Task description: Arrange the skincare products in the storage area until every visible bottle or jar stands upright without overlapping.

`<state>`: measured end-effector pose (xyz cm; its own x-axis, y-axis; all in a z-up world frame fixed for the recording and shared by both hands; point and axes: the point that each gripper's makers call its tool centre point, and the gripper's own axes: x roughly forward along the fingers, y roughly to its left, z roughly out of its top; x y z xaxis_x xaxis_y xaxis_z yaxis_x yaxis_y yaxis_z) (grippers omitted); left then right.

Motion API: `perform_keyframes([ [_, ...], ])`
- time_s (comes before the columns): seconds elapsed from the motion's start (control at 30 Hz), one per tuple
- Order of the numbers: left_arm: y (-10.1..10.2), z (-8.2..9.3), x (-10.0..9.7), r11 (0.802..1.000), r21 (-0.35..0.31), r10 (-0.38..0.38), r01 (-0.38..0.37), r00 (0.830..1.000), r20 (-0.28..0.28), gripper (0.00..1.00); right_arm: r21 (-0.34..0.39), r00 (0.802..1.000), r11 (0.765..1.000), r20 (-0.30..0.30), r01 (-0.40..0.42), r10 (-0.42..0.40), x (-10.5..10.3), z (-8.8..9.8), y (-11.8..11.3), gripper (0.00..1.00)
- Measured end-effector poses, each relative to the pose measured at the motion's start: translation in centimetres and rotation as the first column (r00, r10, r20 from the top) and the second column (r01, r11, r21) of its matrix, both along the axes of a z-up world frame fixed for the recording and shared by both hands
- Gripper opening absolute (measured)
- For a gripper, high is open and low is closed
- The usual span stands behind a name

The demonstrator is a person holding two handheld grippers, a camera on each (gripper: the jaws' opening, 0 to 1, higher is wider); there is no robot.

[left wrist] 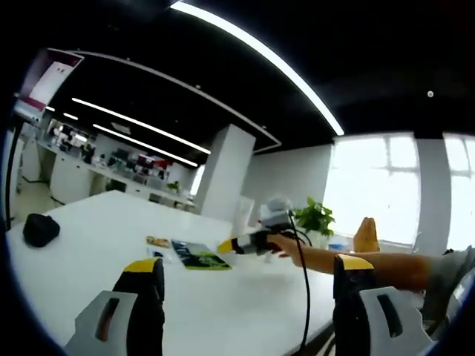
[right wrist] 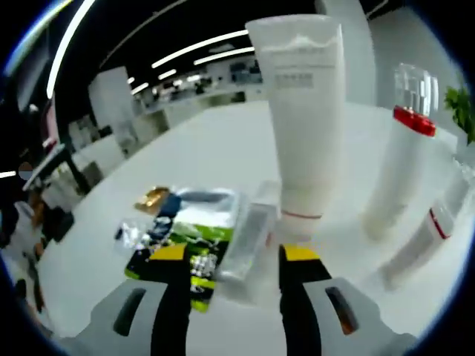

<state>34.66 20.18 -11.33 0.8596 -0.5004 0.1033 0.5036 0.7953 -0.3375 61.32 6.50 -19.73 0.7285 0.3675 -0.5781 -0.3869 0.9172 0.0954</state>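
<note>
White tabletop (right wrist: 223,148) in an open office carries the products. A tall white tube (right wrist: 303,111) stands upright, as does a red-collared bottle (right wrist: 399,170); a small clear box (right wrist: 249,241) lies flat beside green sachets (right wrist: 189,222), so work seemingly remains. The right claw (right wrist: 234,259), jaws apart and empty, has the box between its tips. The left claw (left wrist: 249,271) hangs open, well back.

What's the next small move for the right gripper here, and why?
Probably ease the right gripper forward and close on the clear tube lying flat between its open jaws, then stand it up. The white tube and the red-banded bottle already look upright; sachets lie beside it.
</note>
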Motion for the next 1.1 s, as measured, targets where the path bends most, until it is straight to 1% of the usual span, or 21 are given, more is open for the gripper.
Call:
perform_keyframes([
  [0.13, 0.0, 0.0, 0.0, 0.999, 0.033, 0.015, -0.016, 1.0, 0.007, 0.97, -0.039, 1.0, 0.999, -0.01, 0.022, -0.022, 0.3, -0.6, -0.1, 0.35],
  [0.3, 0.3, 0.0, 0.1, 0.999, 0.043, 0.025, -0.025, 1.0, 0.013, 0.97, -0.054, 0.997, 0.996, -0.047, 0.065, -0.068, 0.5, -1.5, -0.6, 0.26],
  [0.47, 0.7, 0.2, 0.0, 0.999, 0.029, 0.027, -0.027, 0.999, 0.02, 0.97, -0.057, 0.997, 0.996, -0.038, 0.072, -0.074, 0.5, -1.5, -0.6, 0.24],
  [0.53, 0.9, 0.3, 0.1, 0.999, 0.024, 0.03, -0.03, 0.999, 0.022, 0.97, -0.099, 0.997, 0.993, -0.031, 0.069, -0.072, 0.4, -1.6, -0.9, 0.22],
  [0.67, 0.9, 0.4, 0.0, 0.999, 0.017, 0.034, -0.034, 0.999, 0.027, 0.97, -0.125, 0.996, 0.99, -0.042, 0.068, -0.074, 0.0, -1.5, -1.1, 0.21],
  [0.73, 0.9, 0.4, 0.0, 0.999, 0.02, 0.031, -0.032, 0.999, 0.028, 0.97, -0.14, 0.996, 0.988, -0.05, 0.06, -0.068, -0.2, -1.5, -1.1, 0.21],
  [0.83, 0.9, 0.5, 0.0, 0.999, 0.027, 0.034, -0.035, 0.999, 0.03, 0.97, -0.133, 0.997, 0.99, -0.061, 0.038, -0.046, -0.7, -1.2, -0.8, 0.21],
  [0.9, 0.9, 0.4, 0.2, 0.999, 0.027, 0.035, -0.036, 0.999, 0.03, 0.97, -0.125, 0.998, 0.992, -0.06, 0.005, -0.012, -1.2, -0.9, -0.2, 0.21],
  [1.07, 0.7, 0.0, 0.5, 0.999, 0.022, 0.027, -0.028, 0.999, 0.017, 0.97, -0.13, 0.999, 0.991, -0.011, -0.043, 0.042, -1.9, 0.1, 0.5, 0.2],
  [1.1, 0.7, -0.1, 0.5, 0.999, 0.023, 0.027, -0.028, 0.999, 0.016, 0.97, -0.139, 0.999, 0.989, 0.009, -0.048, 0.049, -1.9, 0.4, 0.5, 0.2],
])
